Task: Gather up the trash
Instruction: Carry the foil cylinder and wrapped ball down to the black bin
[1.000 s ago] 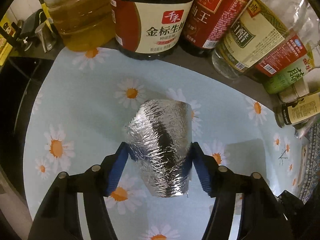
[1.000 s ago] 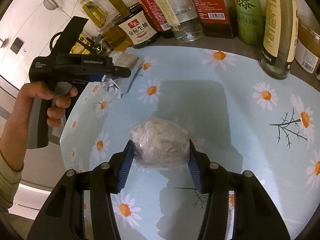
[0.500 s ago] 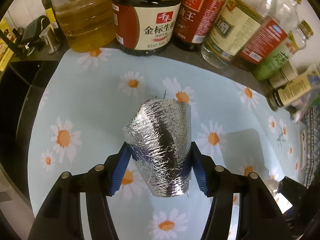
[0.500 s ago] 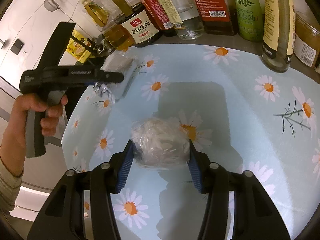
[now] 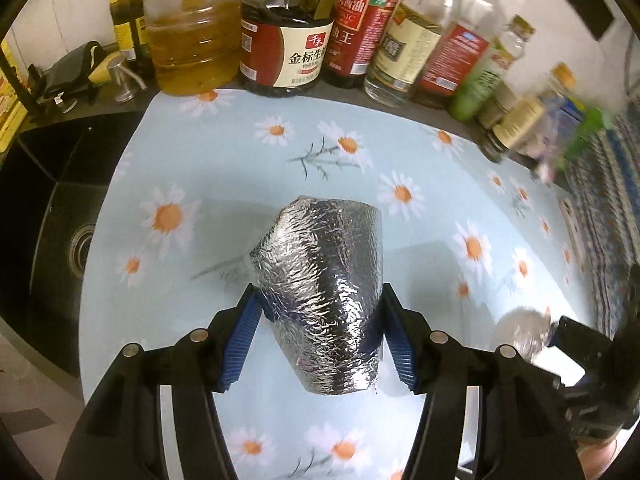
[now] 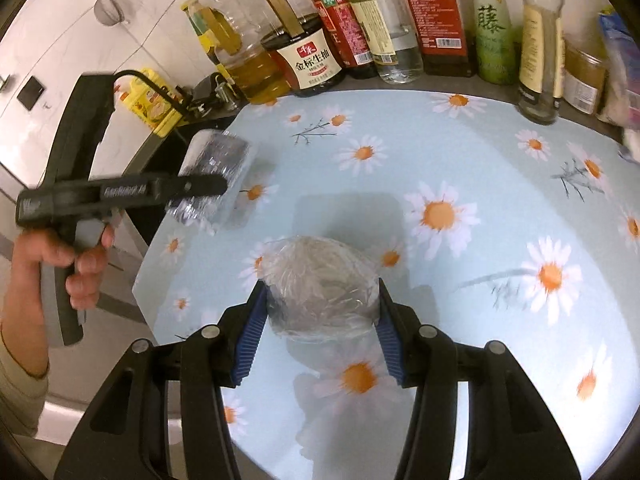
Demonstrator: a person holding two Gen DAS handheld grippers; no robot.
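Now left tool (image 5: 318,334) clamps crinkled silver foil wad (image 5: 324,296); right tool (image 6: 320,330) clamps clear plastic ball (image 6: 320,284).

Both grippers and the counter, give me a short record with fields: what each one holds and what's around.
left gripper: shut on foil piece, lifted over the mat
right gripper: shut on plastic wrap ball
surface: daisy mat, pale blue
behind mat: row of sauce and oil bottles
left of mat: black sink
bin: none in view
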